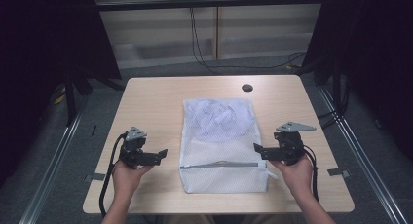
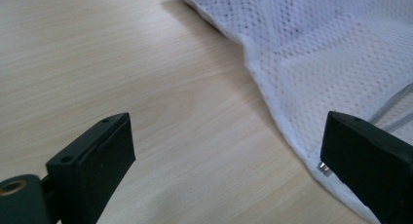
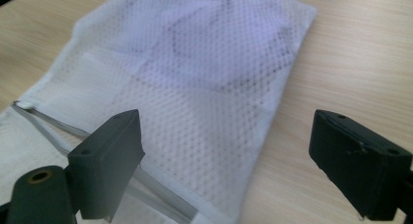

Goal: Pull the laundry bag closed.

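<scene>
On table (image 1: 151, 102): white mesh bag (image 1: 219, 146), zipper (image 1: 219, 164) closed.

The bag (image 1: 221, 146) is white mesh with a fine dotted weave, a grey zip (image 1: 219, 164) across it, and pale lilac cloth (image 1: 219, 114) showing through. The table (image 1: 151, 102) is light wood with faint grain. Both grippers (image 1: 163, 153) (image 1: 256, 148) are black.

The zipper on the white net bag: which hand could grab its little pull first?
Probably the right gripper. The zipper's white pull sits at the mesh bag's right edge, just beside it. The left gripper, also open, is across the bag.
</scene>
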`<action>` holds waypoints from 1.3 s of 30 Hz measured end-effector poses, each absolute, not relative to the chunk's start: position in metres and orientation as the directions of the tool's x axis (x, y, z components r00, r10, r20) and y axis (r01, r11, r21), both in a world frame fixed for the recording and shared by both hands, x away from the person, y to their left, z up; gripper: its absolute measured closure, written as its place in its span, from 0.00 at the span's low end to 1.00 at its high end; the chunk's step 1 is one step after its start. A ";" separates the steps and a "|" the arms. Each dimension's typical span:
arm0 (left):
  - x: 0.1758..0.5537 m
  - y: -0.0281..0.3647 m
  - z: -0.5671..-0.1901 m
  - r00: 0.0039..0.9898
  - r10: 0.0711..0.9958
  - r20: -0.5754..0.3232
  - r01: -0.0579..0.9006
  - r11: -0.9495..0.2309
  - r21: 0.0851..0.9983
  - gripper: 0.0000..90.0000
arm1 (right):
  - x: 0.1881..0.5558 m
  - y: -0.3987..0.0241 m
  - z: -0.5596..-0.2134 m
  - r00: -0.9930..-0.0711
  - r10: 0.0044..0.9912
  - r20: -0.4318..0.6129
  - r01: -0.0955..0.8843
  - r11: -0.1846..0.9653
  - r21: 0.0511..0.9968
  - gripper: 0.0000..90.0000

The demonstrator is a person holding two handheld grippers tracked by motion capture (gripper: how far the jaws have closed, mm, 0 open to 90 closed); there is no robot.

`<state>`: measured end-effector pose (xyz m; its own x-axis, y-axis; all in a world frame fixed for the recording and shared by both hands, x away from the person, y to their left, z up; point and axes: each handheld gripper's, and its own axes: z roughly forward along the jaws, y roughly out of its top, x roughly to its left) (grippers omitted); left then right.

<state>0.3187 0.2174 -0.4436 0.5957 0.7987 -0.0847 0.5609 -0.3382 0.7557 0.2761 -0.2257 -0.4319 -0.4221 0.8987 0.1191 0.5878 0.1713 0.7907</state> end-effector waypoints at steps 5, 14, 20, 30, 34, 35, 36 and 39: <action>0.319 0.214 -0.440 0.608 0.789 -0.087 0.555 -0.345 0.757 0.07 | 0.277 -0.213 -0.431 -0.441 0.885 0.151 0.607 0.170 0.777 0.11; 0.321 0.206 -0.444 0.642 0.764 -0.056 0.536 -0.395 0.746 0.09 | 0.279 -0.189 -0.435 -0.496 0.845 0.200 0.639 0.199 0.743 0.15; 0.321 0.203 -0.448 0.656 0.749 -0.097 0.559 -0.396 0.729 0.09 | 0.282 -0.169 -0.437 -0.522 0.822 0.228 0.662 0.222 0.716 0.17; 0.318 0.206 -0.446 0.651 0.752 -0.100 0.560 -0.387 0.733 0.09 | 0.288 -0.143 -0.443 -0.549 0.792 0.267 0.680 0.238 0.694 0.25; 0.318 0.206 -0.448 0.655 0.748 -0.109 0.569 -0.393 0.723 0.09 | 0.293 -0.134 -0.444 -0.543 0.788 0.289 0.695 0.229 0.682 0.25; 0.318 0.206 -0.448 0.655 0.748 -0.106 0.569 -0.396 0.720 0.09 | 0.294 -0.131 -0.445 -0.540 0.787 0.297 0.700 0.226 0.677 0.27; 0.318 0.206 -0.449 0.656 0.747 -0.109 0.570 -0.396 0.720 0.09 | 0.294 -0.131 -0.445 -0.540 0.787 0.297 0.700 0.226 0.677 0.27; 0.318 0.205 -0.449 0.663 0.739 -0.119 0.567 -0.392 0.724 0.09 | 0.297 -0.124 -0.447 -0.549 0.777 0.307 0.718 0.251 0.650 0.29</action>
<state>0.3183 0.2051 -0.4488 0.6625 0.7395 -0.1192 0.5674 -0.3916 0.7244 0.2969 -0.1244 -0.4468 -0.5491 0.7773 0.3071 0.7179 0.2505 0.6495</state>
